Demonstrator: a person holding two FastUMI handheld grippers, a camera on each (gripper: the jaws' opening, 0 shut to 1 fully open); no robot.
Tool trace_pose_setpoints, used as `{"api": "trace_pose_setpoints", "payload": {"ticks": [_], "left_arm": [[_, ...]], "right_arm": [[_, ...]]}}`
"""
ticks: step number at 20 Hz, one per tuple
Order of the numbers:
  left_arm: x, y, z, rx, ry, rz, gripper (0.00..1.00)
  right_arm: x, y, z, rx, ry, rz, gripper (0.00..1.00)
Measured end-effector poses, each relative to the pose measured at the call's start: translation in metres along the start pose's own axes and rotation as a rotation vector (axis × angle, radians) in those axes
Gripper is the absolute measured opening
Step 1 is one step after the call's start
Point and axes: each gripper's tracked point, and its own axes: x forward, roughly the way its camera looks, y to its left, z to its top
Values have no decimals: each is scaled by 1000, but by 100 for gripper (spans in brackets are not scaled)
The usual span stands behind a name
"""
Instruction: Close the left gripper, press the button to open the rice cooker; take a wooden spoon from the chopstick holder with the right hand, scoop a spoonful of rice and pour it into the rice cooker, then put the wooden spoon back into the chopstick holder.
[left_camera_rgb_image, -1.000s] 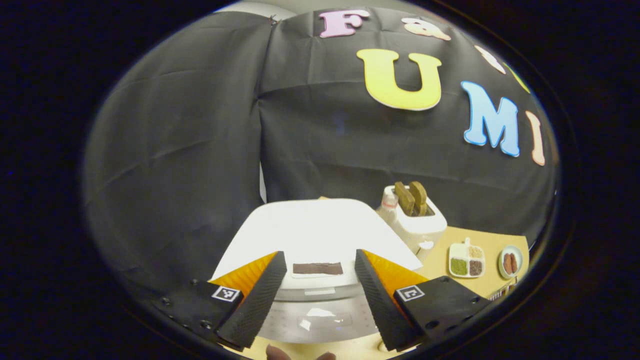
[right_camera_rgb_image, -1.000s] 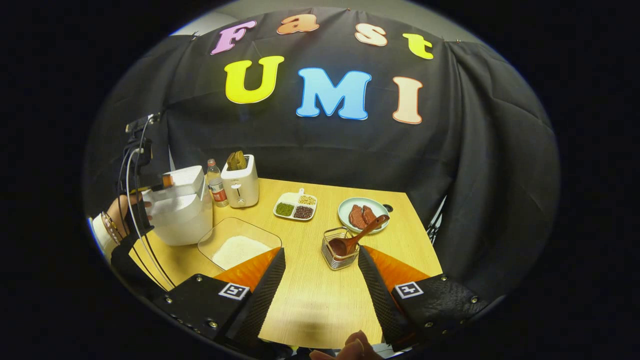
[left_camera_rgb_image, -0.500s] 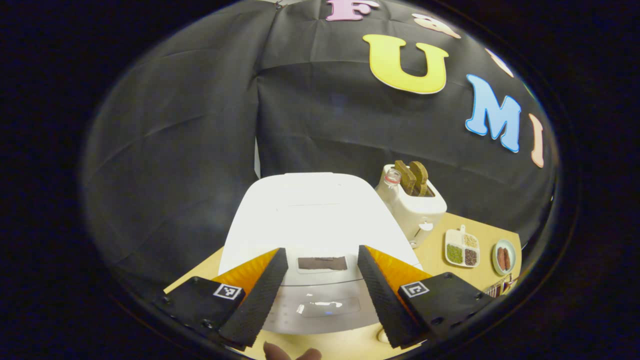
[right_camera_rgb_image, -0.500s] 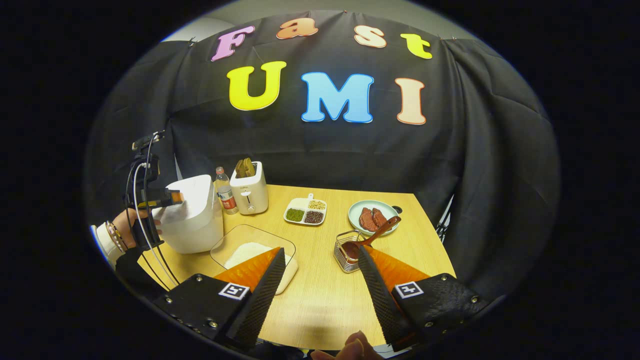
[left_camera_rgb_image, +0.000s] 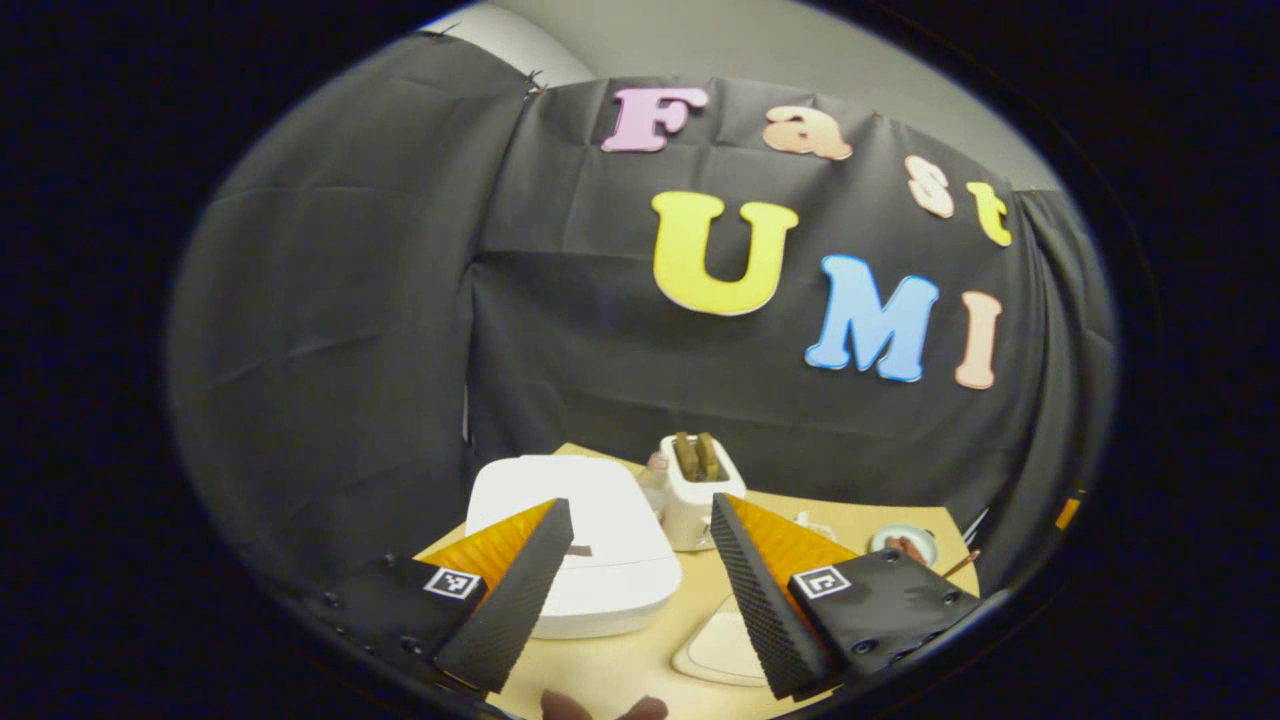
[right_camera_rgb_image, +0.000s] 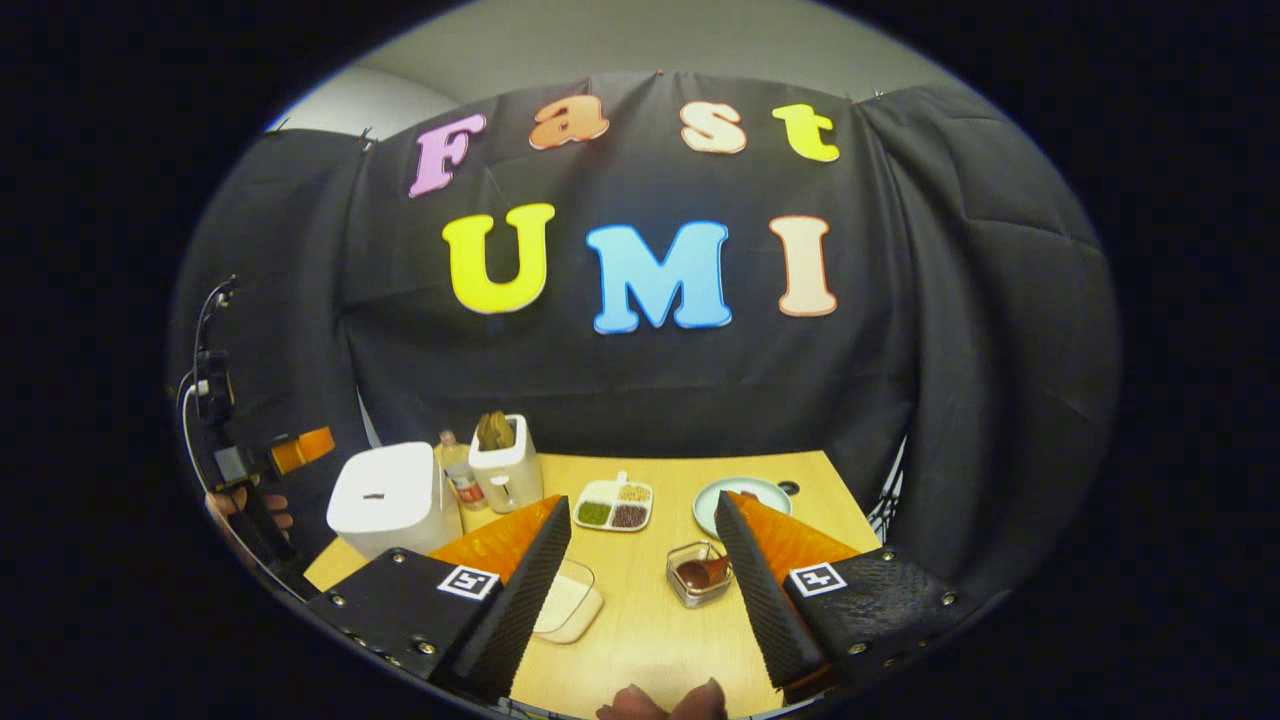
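Both your grippers have pulled back from the table since a second ago. Left gripper view: your left gripper (left_camera_rgb_image: 632, 585) stands wide open and empty above the closed rice cooker (left_camera_rgb_image: 600, 560). Right gripper view: your right gripper (right_camera_rgb_image: 640, 590) gapes, holding nothing; the wooden spoon (right_camera_rgb_image: 703, 572) sits in the chopstick holder (right_camera_rgb_image: 697, 588), beside the rice dish (right_camera_rgb_image: 570, 610).

The left claw (left_camera_rgb_image: 632, 590) hangs above the bench (left_camera_rgb_image: 620, 672), its fingers spread wide with nothing between them. The white rice cooker (left_camera_rgb_image: 590, 545) sits lid-down below; a toaster (left_camera_rgb_image: 697, 490) stands just right of the cooker.
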Motion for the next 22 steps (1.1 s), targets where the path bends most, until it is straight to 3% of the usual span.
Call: {"api": "trace_pose_setpoints", "payload": {"ticks": [3, 6, 11, 12, 13, 18, 22], "left_arm": [[-71, -55, 47, -14, -107, -73, 94], [-132, -100, 72, -17, -158, -93, 94], [-209, -165, 80, -3, -187, -111, 94], [-224, -170, 82, 22, -200, -101, 94], [-240, -172, 88, 46, -224, -86, 100], [-288, -174, 113, 94, -325, -65, 93], [-292, -165, 106, 62, -308, -76, 94]], "right_arm": [[-28, -15, 49, -53, -117, 24, 90], [-59, -35, 83, -78, -207, 66, 90], [-101, -71, 98, -22, -233, 144, 90], [-104, -76, 98, 7, -235, 150, 90], [-104, -84, 92, 16, -225, 148, 92], [-115, -78, 88, -2, -197, 197, 94], [-119, -54, 100, -21, -212, 206, 94]]}}
